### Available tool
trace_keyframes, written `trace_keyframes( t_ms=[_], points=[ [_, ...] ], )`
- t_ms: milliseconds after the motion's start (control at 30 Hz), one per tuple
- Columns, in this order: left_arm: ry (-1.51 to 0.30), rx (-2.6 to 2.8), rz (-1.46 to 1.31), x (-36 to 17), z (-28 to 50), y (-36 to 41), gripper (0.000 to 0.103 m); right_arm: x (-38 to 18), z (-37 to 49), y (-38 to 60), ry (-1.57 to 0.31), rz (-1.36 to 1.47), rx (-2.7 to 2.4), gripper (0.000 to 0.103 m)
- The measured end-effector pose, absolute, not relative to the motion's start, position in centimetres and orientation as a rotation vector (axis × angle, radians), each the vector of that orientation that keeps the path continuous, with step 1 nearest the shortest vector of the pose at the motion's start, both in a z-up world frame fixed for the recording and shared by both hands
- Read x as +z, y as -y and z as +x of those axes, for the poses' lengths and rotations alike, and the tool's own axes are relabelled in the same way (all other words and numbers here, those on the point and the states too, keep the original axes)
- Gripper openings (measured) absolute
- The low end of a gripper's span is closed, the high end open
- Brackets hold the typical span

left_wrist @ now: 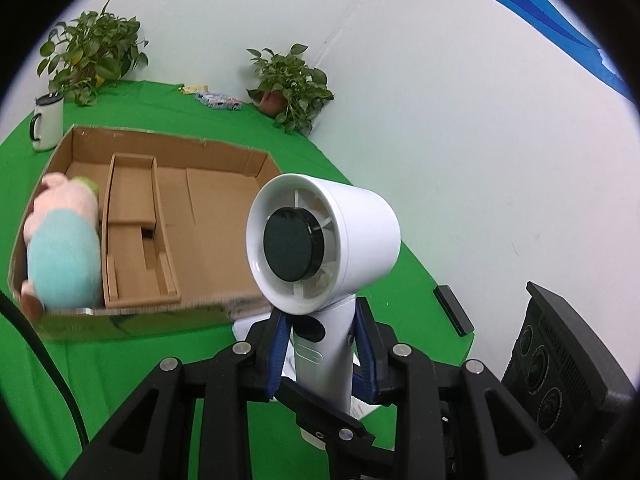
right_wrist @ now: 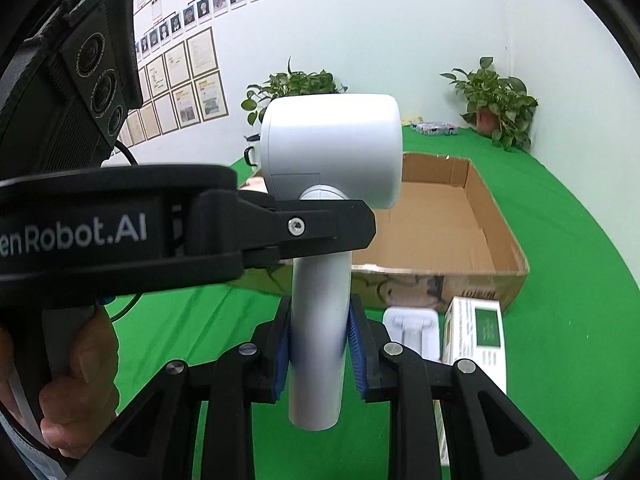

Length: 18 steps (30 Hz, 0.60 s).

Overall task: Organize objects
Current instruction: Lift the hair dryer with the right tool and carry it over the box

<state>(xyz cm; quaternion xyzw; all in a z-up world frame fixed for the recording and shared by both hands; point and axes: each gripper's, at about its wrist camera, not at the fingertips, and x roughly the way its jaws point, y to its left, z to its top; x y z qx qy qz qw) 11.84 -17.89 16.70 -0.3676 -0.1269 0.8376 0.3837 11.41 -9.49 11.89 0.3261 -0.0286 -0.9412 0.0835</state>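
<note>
Fan held aloft by 2 grippers, box not yet reached.

The fan (left_wrist: pixel 324 236) is clear of the counter (left_wrist: pixel 168 360), in front of the box (left_wrist: pixel 172 312) that holds a plush (left_wrist: pixel 60 248). The left gripper (left_wrist: pixel 320 356) has its jaws clenched on the handle; the right gripper (right_wrist: pixel 320 344) has its jaws clenched on the same handle lower down. Risk 1: the 2 hands may move out of step, twisting the smooth handle so it slips through the pads. Risk 2: the heavy head may tip forward if 1 grip loosens early. Risk 3: a low carry may catch the box's near wall and shove the box.
</note>
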Motion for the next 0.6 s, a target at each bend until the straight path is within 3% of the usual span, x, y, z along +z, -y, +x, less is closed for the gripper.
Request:
trace_keyframes(
  t_ms=[600],
  points=[
    [0.297,2.148,-0.968,18.9,3.1,15.2,0.029,15.6,3.4,8.3,0.116,0.979,-2.791,0.024]
  ],
)
